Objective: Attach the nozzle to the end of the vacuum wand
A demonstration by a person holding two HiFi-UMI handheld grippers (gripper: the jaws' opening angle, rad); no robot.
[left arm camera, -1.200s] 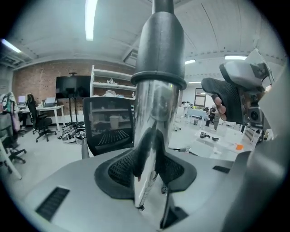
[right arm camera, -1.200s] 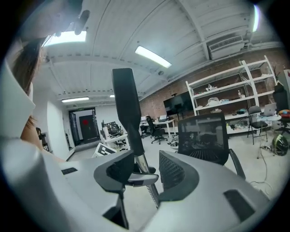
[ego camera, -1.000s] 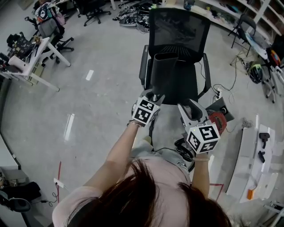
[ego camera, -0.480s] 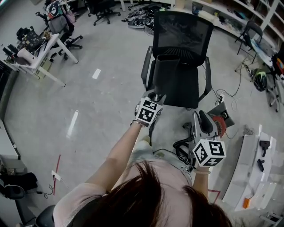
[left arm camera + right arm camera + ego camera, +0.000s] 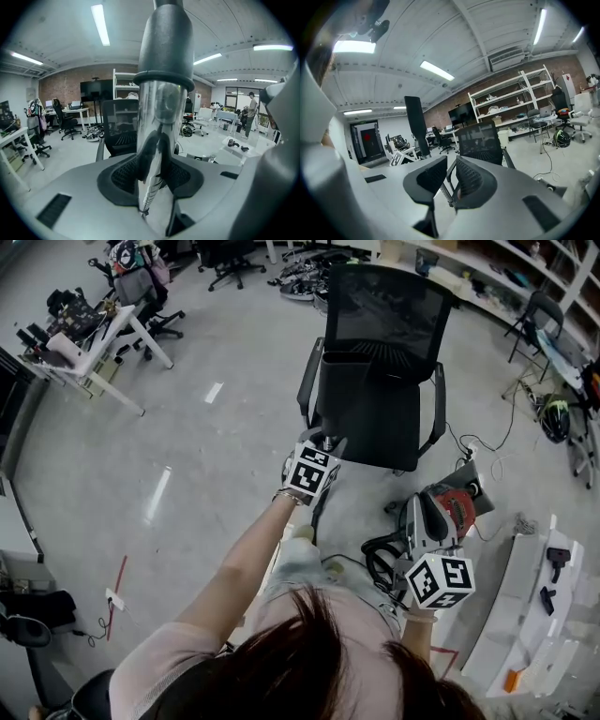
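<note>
Left gripper view shows the left tool (image 5: 157, 157) clamped on the shiny vacuum wand (image 5: 157, 112). The wand's top end disappears into the dark collar of the nozzle (image 5: 166, 47). No gap shows at that join, so the fitting looks done, though I cannot tell whether it has locked home. The right tool (image 5: 449, 169) is clear of both parts, in front of the office chair (image 5: 384, 306) and off to one side. Its jaws have just been closing and stand a narrow slit apart with nothing between them. At most, a check that the nozzle is seated seems left. The wand's long axis rises from the left tool just in front of the chair and tilts toward it. The nozzle's far end points up and away over the chair's seat.
</note>
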